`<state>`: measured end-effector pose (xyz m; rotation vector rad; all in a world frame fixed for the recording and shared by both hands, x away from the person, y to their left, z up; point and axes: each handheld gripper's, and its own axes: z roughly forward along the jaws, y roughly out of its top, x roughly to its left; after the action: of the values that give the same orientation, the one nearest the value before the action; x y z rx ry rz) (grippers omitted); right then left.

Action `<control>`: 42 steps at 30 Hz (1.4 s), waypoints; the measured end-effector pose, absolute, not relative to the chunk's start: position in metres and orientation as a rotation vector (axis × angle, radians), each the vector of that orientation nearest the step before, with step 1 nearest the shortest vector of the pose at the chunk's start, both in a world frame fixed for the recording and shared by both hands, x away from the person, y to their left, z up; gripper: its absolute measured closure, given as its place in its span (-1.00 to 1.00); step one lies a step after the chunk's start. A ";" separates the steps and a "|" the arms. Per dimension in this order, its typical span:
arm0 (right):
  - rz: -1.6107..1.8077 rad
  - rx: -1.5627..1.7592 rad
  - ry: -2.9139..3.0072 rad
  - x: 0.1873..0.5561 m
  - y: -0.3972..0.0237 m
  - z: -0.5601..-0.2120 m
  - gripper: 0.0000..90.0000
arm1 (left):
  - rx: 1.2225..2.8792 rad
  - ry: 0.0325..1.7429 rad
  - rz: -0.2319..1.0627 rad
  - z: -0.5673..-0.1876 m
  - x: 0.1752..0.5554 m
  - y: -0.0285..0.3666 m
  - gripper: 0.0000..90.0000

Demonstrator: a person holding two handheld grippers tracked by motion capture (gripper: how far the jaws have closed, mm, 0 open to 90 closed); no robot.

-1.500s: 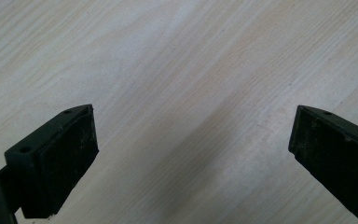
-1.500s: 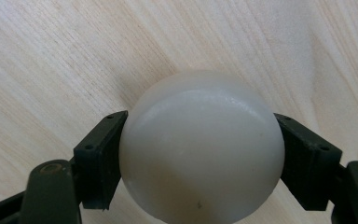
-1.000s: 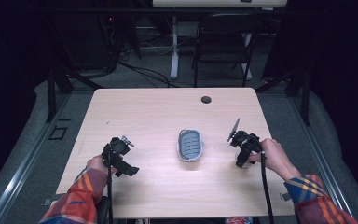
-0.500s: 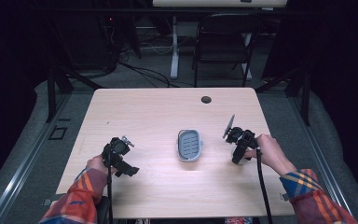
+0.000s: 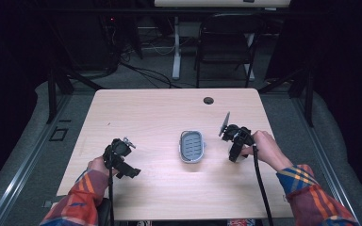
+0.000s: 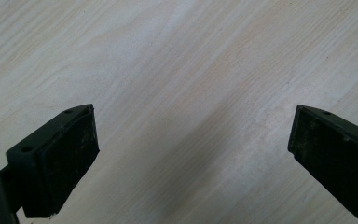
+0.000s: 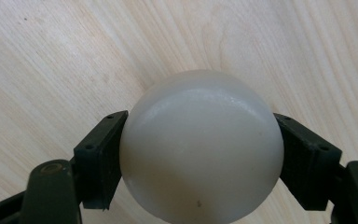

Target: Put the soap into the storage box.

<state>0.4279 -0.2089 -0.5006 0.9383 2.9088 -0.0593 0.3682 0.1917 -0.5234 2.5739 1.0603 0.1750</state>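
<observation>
At the left side of the table (image 5: 136,113), the left gripper (image 5: 126,165) hovered low over bare wood, its jaws spread wide with nothing between them; in the left gripper view the two black pads (image 6: 58,161) framed only pale grain. It appeared to be idle, waiting its turn.

Near the middle of the table sat a small grey tray (image 5: 192,146), oblong and shallow, with a slotted floor. It looked empty, though the high view was too small to be sure.

Just to the tray's right, the right gripper (image 5: 236,149) was clamped on a smooth white ball (image 7: 200,144). In the right gripper view the pads pressed the ball on both sides at about its widest part, with the table showing beyond it. The ball therefore sat in the right gripper, beside the tray and not yet in it.

The step in hand seemed to be carrying the ball to the tray. The next move probably called for bringing the ball over the tray's hollow, lowering it close to the floor, and only then letting go, since a ball dropped from height or at the rim would likely roll off.
</observation>
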 end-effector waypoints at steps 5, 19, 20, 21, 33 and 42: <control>-0.049 0.926 2.907 0.432 -0.201 -0.497 -0.46 | 2.575 1.056 0.173 -0.523 0.368 0.192 -0.97; -0.040 0.898 2.904 0.445 -0.187 -0.482 -0.46 | 2.576 1.053 0.167 -0.524 0.369 0.191 -0.97; -0.047 0.889 2.905 0.446 -0.186 -0.481 -0.46 | 2.570 1.055 0.165 -0.524 0.369 0.191 -0.97; -0.047 0.889 2.905 0.446 -0.186 -0.481 -0.46 | 2.570 1.055 0.165 -0.524 0.369 0.191 -0.97; -0.054 0.877 2.902 0.452 -0.179 -0.469 -0.46 | 2.581 1.047 0.156 -0.524 0.369 0.191 -0.97; -0.057 0.859 2.903 0.455 -0.173 -0.462 -0.46 | 2.584 1.046 0.151 -0.524 0.369 0.190 -0.96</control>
<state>0.4550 -0.1730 -0.4621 0.8587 2.9028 -0.0575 0.3694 0.1897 -0.5240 2.5843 1.0457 0.1508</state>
